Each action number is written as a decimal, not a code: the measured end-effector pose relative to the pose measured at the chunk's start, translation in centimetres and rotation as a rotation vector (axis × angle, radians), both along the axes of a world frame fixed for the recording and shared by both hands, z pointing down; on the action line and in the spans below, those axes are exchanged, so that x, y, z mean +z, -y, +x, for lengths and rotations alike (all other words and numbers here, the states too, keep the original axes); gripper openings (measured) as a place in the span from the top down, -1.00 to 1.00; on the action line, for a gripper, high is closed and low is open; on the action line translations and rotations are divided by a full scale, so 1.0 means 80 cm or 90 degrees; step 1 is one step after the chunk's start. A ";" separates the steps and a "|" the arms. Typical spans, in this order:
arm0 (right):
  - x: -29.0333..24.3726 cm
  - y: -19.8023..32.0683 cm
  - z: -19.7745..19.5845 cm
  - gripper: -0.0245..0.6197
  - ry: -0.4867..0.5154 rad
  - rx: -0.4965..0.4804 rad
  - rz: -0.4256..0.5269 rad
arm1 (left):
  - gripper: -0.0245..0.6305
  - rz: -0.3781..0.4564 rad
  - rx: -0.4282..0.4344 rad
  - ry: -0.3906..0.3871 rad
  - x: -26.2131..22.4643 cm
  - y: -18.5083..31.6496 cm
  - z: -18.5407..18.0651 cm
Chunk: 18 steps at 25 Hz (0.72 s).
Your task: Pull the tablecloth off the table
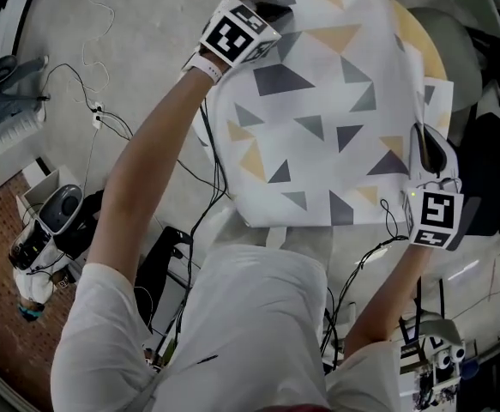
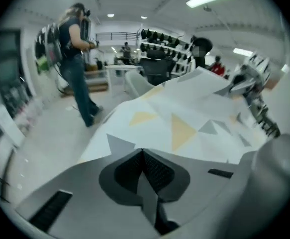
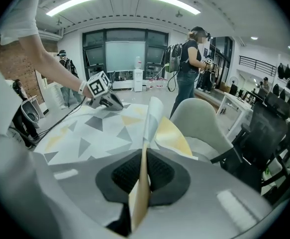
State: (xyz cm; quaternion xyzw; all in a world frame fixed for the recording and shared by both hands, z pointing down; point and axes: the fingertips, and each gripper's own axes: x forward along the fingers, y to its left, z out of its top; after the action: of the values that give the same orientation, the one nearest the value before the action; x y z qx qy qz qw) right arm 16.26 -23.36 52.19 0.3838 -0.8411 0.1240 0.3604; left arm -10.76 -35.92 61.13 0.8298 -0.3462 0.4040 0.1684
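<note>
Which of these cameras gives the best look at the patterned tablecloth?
The head view: it looks down on almost the whole tablecloth, with the left gripper and right gripper at opposite edges. Each gripper view shows only a pinched fold between its jaws and part of the cloth beyond.

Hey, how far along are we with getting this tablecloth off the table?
Done: both grips are set. The left gripper is shut on a fold at the far left edge of the tablecloth, the right gripper on its right edge, where a strip of the wooden table shows bare. In hand: both edges held. Left: the pull itself; the cloth covers nearly all of the tabletop.
</note>
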 end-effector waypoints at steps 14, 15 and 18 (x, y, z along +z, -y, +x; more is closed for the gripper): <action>-0.011 -0.005 -0.003 0.83 0.037 -0.016 -0.002 | -0.27 -0.034 0.094 0.035 0.007 0.040 -0.018; -0.012 -0.005 -0.005 0.83 0.040 -0.016 -0.003 | -0.32 -0.052 0.115 0.039 0.008 0.043 -0.016; -0.010 -0.006 -0.006 0.83 0.040 -0.019 -0.008 | -0.41 -0.112 0.162 0.032 0.009 0.046 -0.008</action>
State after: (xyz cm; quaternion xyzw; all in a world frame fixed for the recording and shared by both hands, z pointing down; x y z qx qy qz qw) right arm 15.82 -22.88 51.36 0.3651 -0.8569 0.1357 0.3378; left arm -11.42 -39.58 61.86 0.8386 -0.2057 0.4714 0.1792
